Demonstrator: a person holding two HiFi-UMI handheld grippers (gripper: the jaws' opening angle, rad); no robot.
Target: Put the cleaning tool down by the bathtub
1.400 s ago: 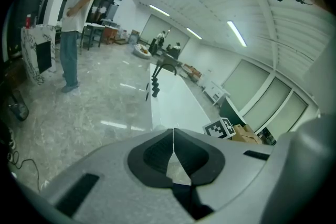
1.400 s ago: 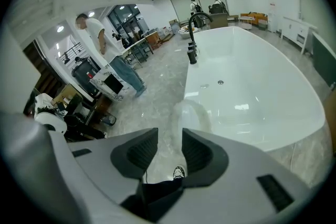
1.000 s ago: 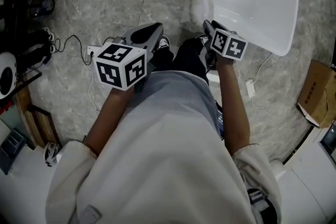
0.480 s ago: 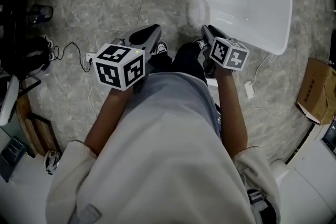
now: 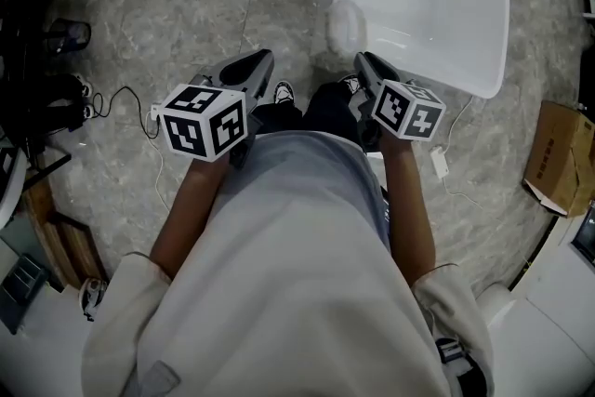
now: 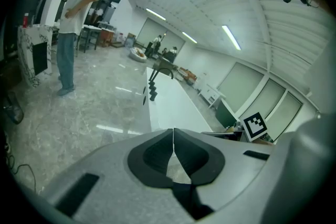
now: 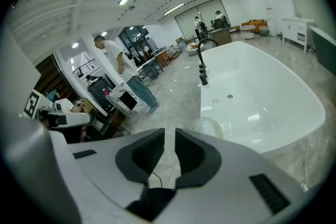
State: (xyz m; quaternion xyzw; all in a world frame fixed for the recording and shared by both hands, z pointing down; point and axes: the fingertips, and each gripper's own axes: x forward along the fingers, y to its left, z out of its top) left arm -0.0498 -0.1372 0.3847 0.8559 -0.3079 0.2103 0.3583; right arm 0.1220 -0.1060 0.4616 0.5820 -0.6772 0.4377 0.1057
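Two pairs of jaws, both empty.

Right gripper (image 7: pixel 169 139): your jaws stand a narrow slit apart and are closing. Nothing is between them, and only the floor (image 5: pixel 177 5) shows through the gap.

Left gripper (image 6: pixel 172 136): jaws together at the tips, holding nothing.

Outward: the cleaning tool (image 5: pixel 343 18), a pale fluffy round thing, lies on the floor against or just beside the outer wall of the bathtub (image 5: pixel 437 23). I can't tell which. It sits ahead of your right gripper, clearly apart from it.

Change over the last second: your right jaws stood much wider and their tips were nearer the tool. Now they are narrowing, and the gap to the tool reads slightly larger, though your head has also moved. The tool has kept its place beside the tub. Your left gripper has stayed shut and idle.

Reading: the release looks done and the tool rests by the tub, so the task appears complete or nearly so. What remains is carrying both grippers clear. Risk is low, but the tool looks light, so a forward swing of your right gripper could nudge it.
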